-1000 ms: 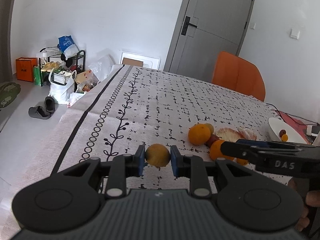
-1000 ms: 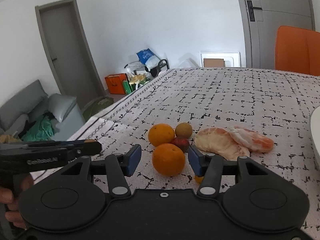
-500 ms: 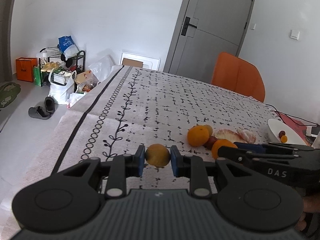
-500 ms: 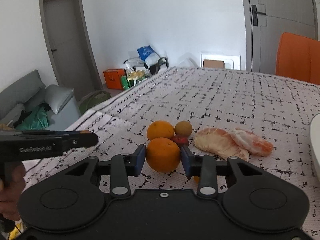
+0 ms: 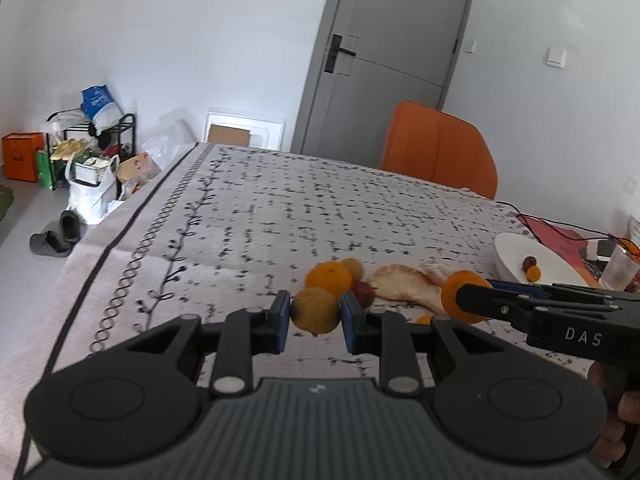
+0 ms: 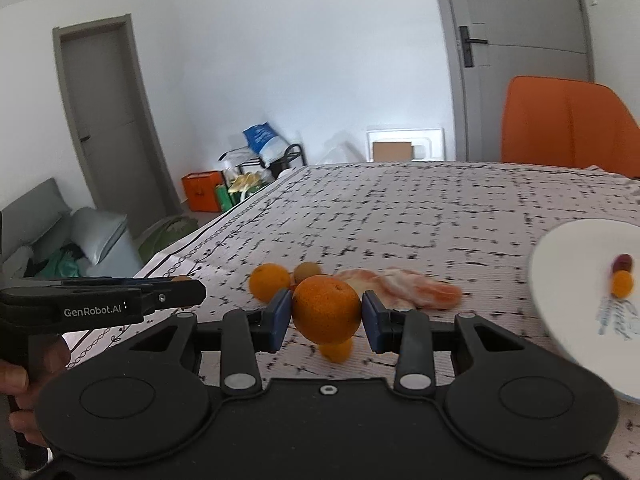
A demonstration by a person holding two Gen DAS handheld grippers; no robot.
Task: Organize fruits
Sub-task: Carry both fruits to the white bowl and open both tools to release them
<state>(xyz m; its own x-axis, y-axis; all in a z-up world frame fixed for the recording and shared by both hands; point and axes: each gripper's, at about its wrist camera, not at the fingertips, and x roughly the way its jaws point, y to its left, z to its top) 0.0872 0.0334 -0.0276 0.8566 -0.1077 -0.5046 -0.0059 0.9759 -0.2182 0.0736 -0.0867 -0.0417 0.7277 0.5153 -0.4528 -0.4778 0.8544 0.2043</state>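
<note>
My left gripper is shut on a small yellow-brown round fruit, held just above the patterned tablecloth. In the right wrist view my right gripper is shut on a large orange, lifted off the cloth. Behind them lie another orange, a small brown fruit, a small red fruit and pieces of peel. A small orange fruit lies under the held orange. A white plate at the right holds two small fruits.
An orange chair stands at the table's far side. A glass, cables and a red mat sit beyond the plate at the right. The table's left edge drops to a floor with bags and slippers.
My right gripper closed its pads onto the large orange and lifted it off the cloth. Both grippers shifted right, bringing the plate further into view. The left gripper kept its fruit.
</note>
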